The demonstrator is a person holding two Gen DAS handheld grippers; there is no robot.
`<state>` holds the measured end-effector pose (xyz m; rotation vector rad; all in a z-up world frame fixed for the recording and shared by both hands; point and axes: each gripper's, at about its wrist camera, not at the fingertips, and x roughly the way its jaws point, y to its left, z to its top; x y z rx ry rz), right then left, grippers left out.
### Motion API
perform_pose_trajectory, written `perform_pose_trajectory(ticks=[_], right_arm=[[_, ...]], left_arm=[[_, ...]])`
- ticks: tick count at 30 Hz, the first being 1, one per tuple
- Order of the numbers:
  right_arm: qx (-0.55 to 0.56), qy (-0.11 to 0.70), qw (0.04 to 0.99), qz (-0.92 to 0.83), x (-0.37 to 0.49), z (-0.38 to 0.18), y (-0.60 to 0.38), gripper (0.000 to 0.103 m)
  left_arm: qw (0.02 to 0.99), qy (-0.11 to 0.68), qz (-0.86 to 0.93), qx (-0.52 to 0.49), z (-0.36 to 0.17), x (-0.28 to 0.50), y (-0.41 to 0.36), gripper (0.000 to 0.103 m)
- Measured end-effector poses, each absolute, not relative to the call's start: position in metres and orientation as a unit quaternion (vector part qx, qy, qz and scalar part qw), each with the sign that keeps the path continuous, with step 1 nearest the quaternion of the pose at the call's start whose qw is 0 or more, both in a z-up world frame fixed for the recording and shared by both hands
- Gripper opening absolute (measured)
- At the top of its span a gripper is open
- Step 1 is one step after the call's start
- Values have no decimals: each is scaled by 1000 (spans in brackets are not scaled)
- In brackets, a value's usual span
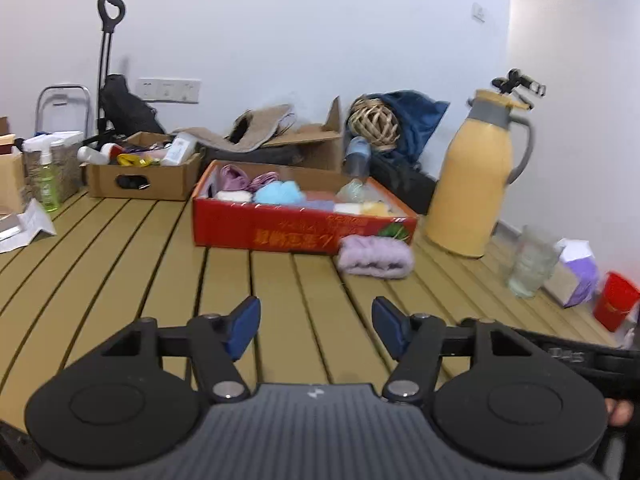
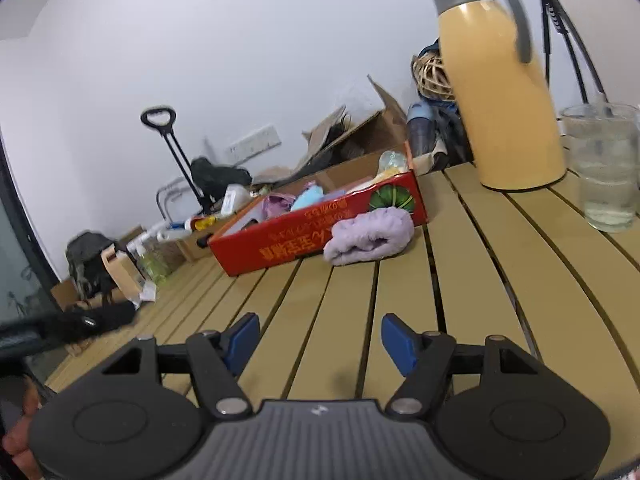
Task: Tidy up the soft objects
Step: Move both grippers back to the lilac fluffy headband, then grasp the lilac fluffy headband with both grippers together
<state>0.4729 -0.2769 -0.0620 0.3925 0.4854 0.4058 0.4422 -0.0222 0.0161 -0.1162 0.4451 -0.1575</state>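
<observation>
Both tongs gape w/ nothing between the jaws: left gripper (image 1: pixel 316 326) and right gripper (image 2: pixel 320 340) hover over the slatted table (image 1: pixel 120 264). Ahead of both, the lilac rolled cloth (image 1: pixel 375 256) lies on the slats, touching the front wall of the red box (image 1: pixel 280 228), which holds other soft bits. Beyond, to the right: yellow jug (image 2: pixel 504 92) and glass (image 2: pixel 608 168). Risk, probably: wide reach by the right gripper clips the glass, or pinching only the top fold lets the roll unravel.

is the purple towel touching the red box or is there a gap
Touching. In the right wrist view the rolled purple towel lies pressed against the red box front wall with no table showing between them; the left wrist view agrees.
</observation>
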Motion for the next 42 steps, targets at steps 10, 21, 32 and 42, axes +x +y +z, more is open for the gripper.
perform_pose_trajectory(ticks=[10,21,32,42], right_arm=[[180,257,935,165,527,-55,-284,68],[214,304,920,127,671,-73,-281,49],[249,315,903,150,686,-93,-279,26],[211,275,911,224,588,-58,-254,23]], left_arm=[[962,244,-115,-39,-2,504,-42,66],[930,300,-178,-114,-31,666,-67,54],[899,336,-225,-171,-53,679,-61,17],[920,284,-212,-167,-13,546,-38,16]])
